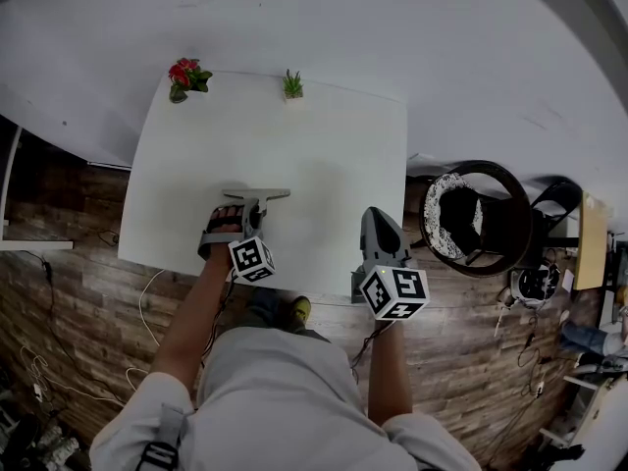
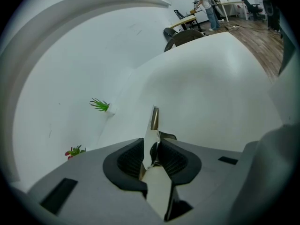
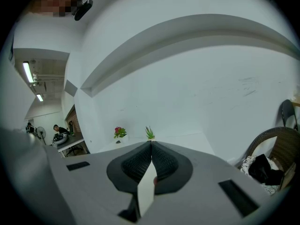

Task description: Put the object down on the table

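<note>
- White rectangular table [image 1: 334, 155] stands against a plain white wall [image 1: 412, 18]; brown wood-plank floor [image 1: 69, 292] shows to its left, at its near side and to its right
- Loose pale cables [image 1: 39, 361] trail over the planks at the far left
- Small red-flowered plant [image 1: 186, 77] sits at the table's far left corner, with a small green spiky plant [image 1: 292, 85] a little to its right on the same far edge; both are well apart from the grippers
- Left gripper [image 1: 253, 220], grey with a black-and-white marker cube [image 1: 252, 259] on it, is held over the near left part of the table; in the left gripper view [image 2: 152, 146] its ribbed pads are closed tight on the thin stem of a grey T-shaped tool [image 2: 153, 118]
- From above, the grey T-shaped tool [image 1: 256, 195] juts forward past the jaw tips, its crossbar lying across, over bare tabletop toward the middle; whether it touches the surface cannot be told
- Right gripper [image 1: 378, 222], also grey with its own marker cube [image 1: 393, 292], is near the table's near right edge, apart from the tool; in the right gripper view [image 3: 151, 146] its pads are pressed together with nothing between them
- Dark round wicker chair [image 1: 478, 219] with a pale patterned cushion stands on the floor just right of the table
</note>
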`<act>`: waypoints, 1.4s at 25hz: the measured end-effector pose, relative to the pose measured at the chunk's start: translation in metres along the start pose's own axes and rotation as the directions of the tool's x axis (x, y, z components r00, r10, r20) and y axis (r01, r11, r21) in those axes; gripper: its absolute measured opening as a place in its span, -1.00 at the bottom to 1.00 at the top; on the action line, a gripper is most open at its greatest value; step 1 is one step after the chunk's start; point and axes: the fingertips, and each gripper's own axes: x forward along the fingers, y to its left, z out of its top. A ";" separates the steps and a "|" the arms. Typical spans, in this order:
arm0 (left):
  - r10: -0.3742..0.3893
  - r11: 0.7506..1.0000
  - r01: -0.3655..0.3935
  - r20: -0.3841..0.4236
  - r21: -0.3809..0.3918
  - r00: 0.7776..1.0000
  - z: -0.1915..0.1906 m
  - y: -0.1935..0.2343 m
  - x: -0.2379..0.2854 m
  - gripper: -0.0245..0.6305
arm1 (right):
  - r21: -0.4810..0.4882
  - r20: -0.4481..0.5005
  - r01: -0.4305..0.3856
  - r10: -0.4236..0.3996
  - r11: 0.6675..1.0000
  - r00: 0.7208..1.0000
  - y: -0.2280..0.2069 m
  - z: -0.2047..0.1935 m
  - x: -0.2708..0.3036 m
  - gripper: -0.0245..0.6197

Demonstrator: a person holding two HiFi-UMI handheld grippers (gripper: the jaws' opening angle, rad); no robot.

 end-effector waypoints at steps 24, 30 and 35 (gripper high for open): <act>-0.121 0.966 0.136 0.080 -0.219 0.989 0.005 -0.011 -0.012 -0.27 | 0.012 0.001 -0.001 0.001 1.000 1.000 -0.002 -0.006 -0.014 -0.90; -0.070 0.920 0.126 0.159 -0.371 0.985 0.016 0.007 -0.033 -0.25 | 0.011 0.011 -0.016 0.016 1.000 1.000 0.001 -0.005 -0.019 -0.90; 0.005 0.856 0.115 0.232 -0.503 0.973 0.030 0.027 -0.061 -0.25 | 0.010 0.025 -0.031 0.031 0.999 0.999 0.004 -0.003 -0.028 -0.90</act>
